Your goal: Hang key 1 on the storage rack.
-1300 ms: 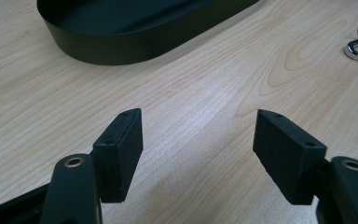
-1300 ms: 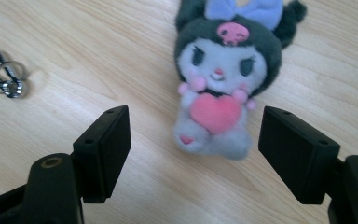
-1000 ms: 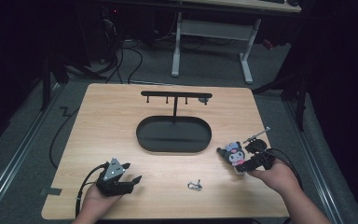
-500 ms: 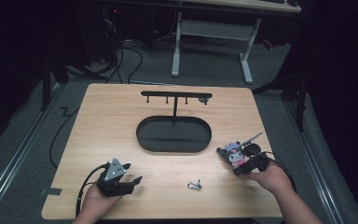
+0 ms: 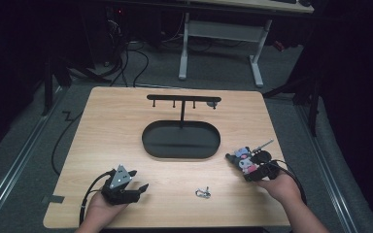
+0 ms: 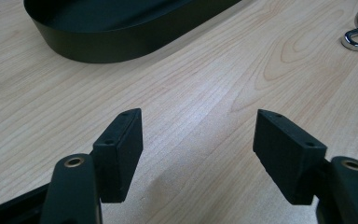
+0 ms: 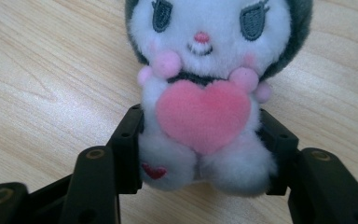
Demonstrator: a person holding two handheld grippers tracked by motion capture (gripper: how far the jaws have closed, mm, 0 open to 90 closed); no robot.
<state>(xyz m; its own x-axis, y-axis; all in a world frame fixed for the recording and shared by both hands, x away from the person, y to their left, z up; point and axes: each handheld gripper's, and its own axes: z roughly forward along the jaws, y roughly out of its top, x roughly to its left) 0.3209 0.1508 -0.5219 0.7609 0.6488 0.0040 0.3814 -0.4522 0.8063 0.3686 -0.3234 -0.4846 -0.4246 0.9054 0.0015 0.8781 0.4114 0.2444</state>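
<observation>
A wooden table (image 5: 126,126) carries a black oval tray (image 5: 180,140) at its centre, with a black T-shaped hook stand (image 5: 182,101) rising from the tray's far edge. A small metal clasp (image 5: 203,193) lies on the bare wood near the front edge, between the two hands.

The left gripper (image 5: 137,186) is held low over the front left area of the table. Its jaws are spread wide apart with nothing between them; bare wood is seen in the gap in the left gripper view, and the tray wall (image 6: 121,44) lies beyond.

The right gripper (image 7: 200,144) is positioned at the front right, just beside the tray's right end. Its jaws are clamped on the lower body of a plush toy (image 7: 205,93), a white and dark grey figure with a pink heart on its chest. The toy is seen close above the tabletop; contact with the wood cannot be determined.
</observation>
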